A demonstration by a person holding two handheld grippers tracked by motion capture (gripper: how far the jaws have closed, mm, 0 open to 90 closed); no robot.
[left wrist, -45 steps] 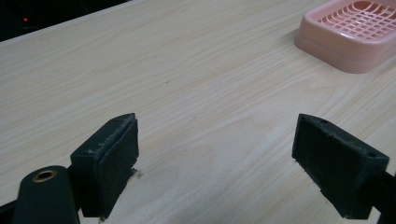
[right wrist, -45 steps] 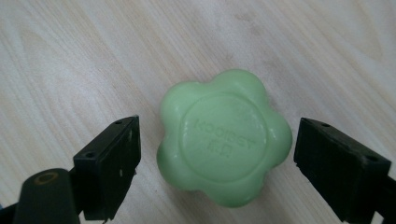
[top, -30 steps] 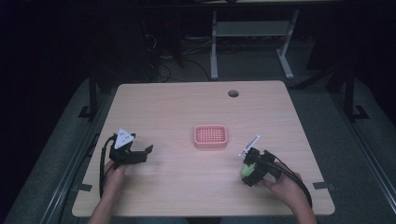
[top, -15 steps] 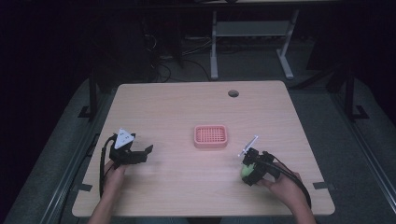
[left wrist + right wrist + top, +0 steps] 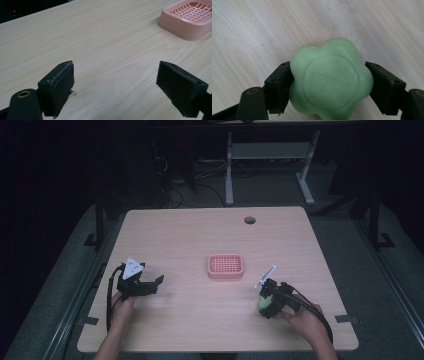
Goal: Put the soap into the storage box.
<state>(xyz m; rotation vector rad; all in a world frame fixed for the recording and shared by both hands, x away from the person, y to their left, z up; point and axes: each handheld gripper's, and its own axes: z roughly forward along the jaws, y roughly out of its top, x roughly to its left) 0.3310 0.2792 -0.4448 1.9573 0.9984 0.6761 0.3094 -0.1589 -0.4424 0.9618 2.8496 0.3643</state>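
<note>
Pinching the pale green flower-shaped bar of soap (image 5: 329, 80) between both black pads, my right gripper (image 5: 268, 299) has the grasp step in hand: in the right gripper view the jaws press on opposite lobes, with the embossed round face turned toward the camera and the light wood-grain table (image 5: 200, 235) behind it. Whether the soap is clear of the surface or resting on it, I cannot tell. From the high view, the pink slotted plastic soap dish (image 5: 225, 266) sits ahead of that gripper and off to its left, near but apart from it. My left gripper (image 5: 122, 85) is spread wide with nothing between its pads, low over bare tabletop, the dish ahead and to its right. As I judge it, the next move calls for carrying the soap over the dish, levelling it above the slotted tray, lowering it inside the rim and only then easing the jaws apart.
</note>
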